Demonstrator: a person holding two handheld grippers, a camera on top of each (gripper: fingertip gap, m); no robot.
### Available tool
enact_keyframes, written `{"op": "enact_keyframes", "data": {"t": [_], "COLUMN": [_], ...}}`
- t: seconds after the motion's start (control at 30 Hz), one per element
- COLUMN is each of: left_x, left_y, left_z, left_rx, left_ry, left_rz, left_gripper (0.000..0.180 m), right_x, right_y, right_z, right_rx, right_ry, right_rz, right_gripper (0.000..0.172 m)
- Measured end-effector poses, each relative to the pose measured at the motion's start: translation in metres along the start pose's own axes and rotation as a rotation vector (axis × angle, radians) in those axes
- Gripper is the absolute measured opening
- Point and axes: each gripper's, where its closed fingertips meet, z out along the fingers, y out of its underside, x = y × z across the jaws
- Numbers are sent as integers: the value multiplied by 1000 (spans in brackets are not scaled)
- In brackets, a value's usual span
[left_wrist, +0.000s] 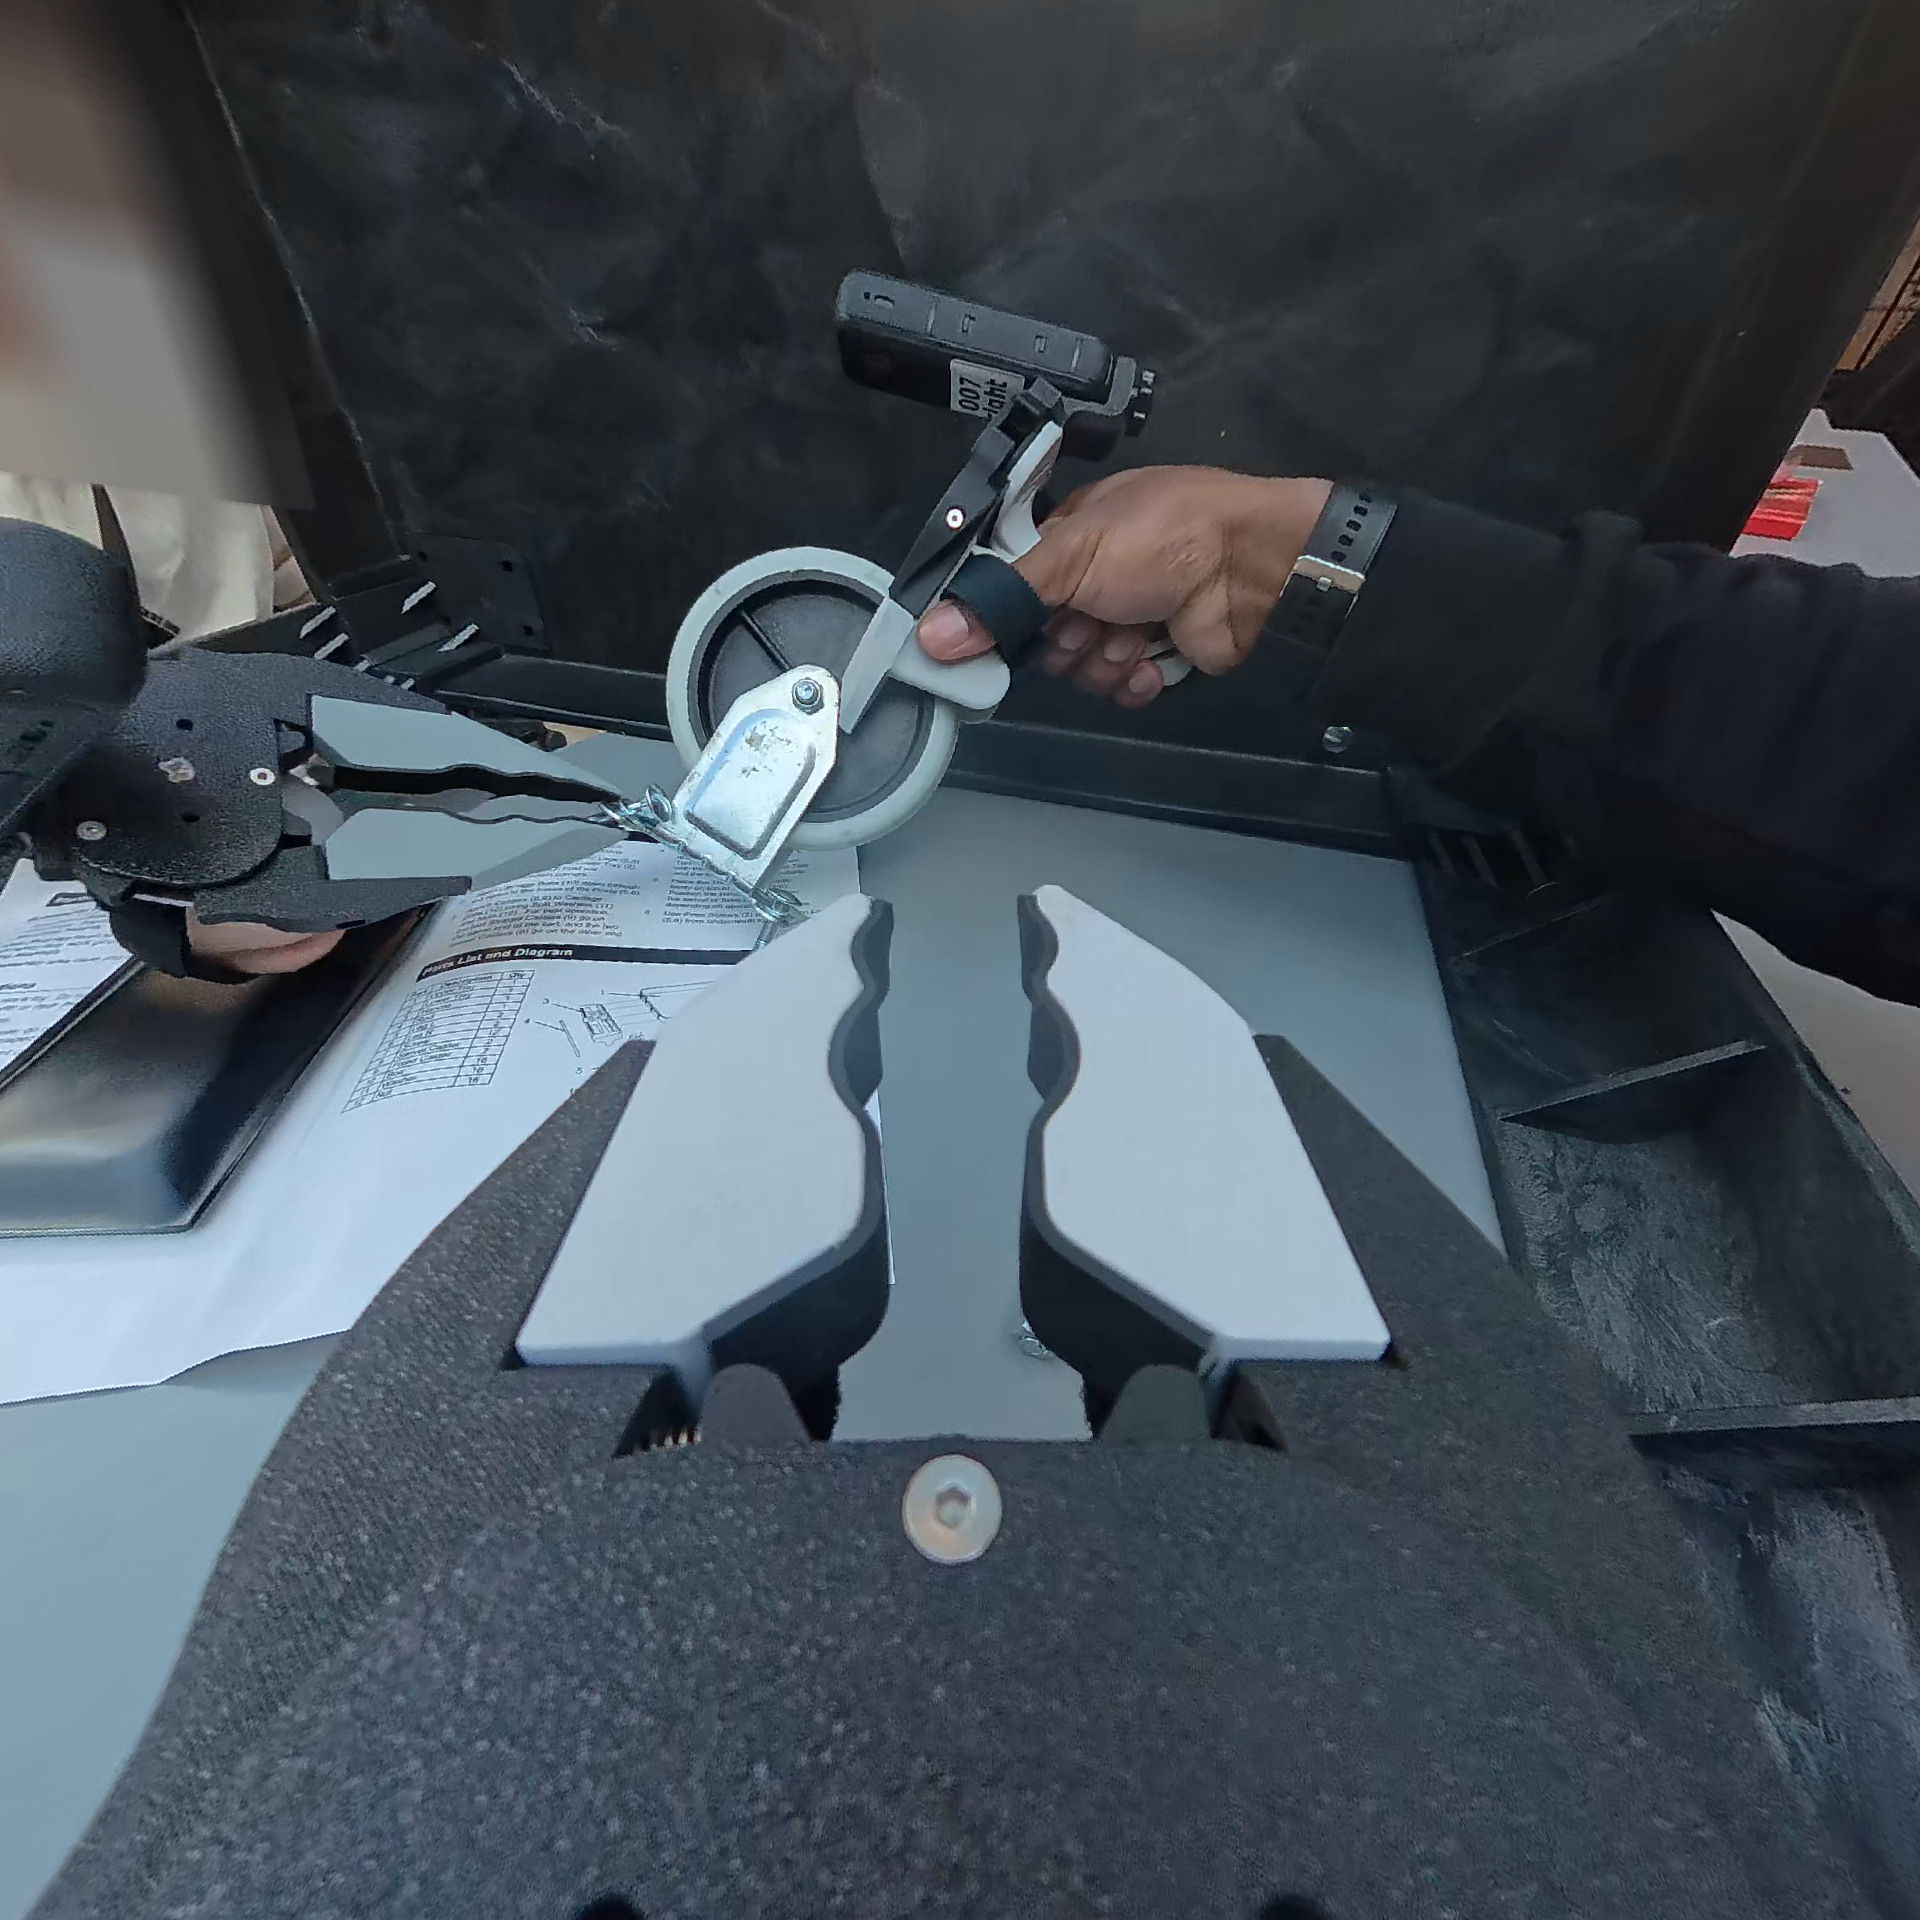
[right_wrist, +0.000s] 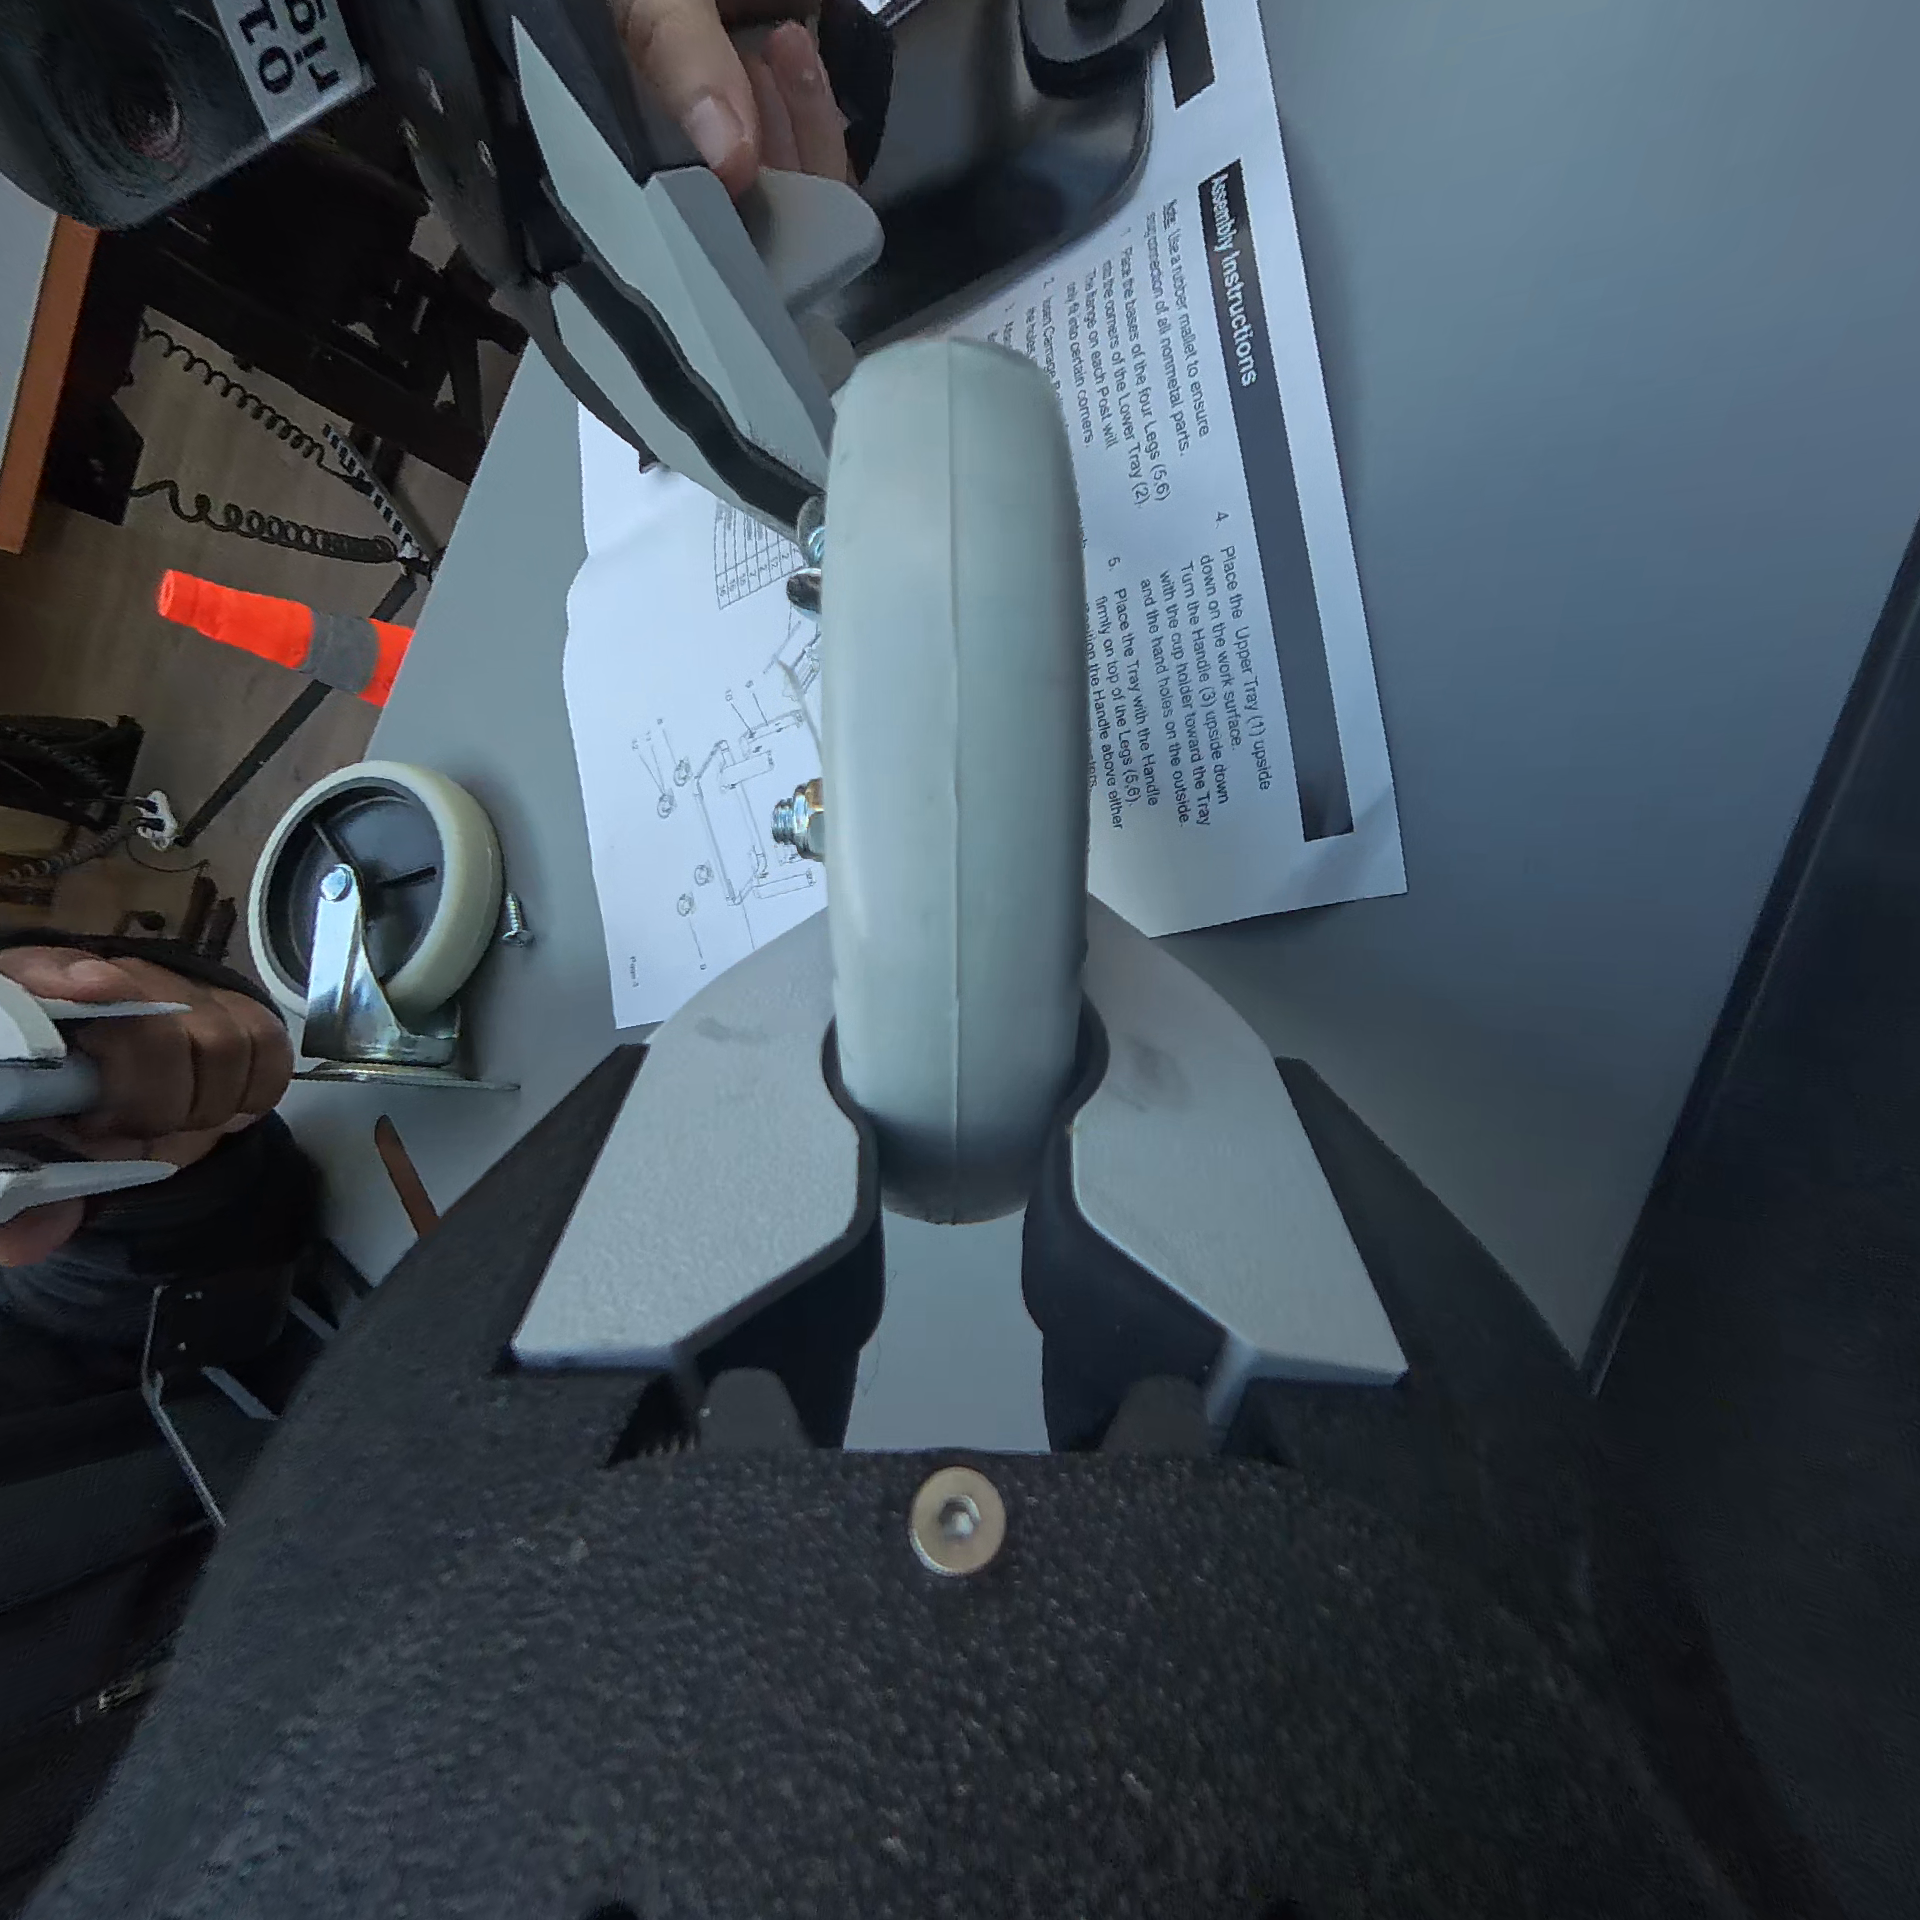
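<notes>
My right gripper is shut on the tread of a grey caster wheel and holds it above the table. The left wrist view shows it too, with both fingers on the wheel, whose metal bracket hangs down to the left. My left gripper is open and empty, low over the grey table, just in front of the bracket's base. A third gripper, in another hand, pinches a bolt at the bracket's base plate. It also shows in the right wrist view.
A printed instruction sheet lies on the table under the wheel. A second caster stands at the table's edge with a loose screw beside it. A black tray lies on the left and black plastic parts on the right. One gripper's finger ends stand about 25 cm off the other's.
</notes>
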Motion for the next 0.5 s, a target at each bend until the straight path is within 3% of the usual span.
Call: {"op": "enact_keyframes", "data": {"t": [0.5], "left_x": [1], "left_y": [1], "left_z": [2], "left_rx": [-11], "left_ry": [-4], "left_rz": [3], "left_gripper": [24], "right_x": [3], "right_y": [4], "right_z": [-3], "right_rx": [37], "right_ry": [-6], "right_rz": [25], "right_gripper": [28]}}
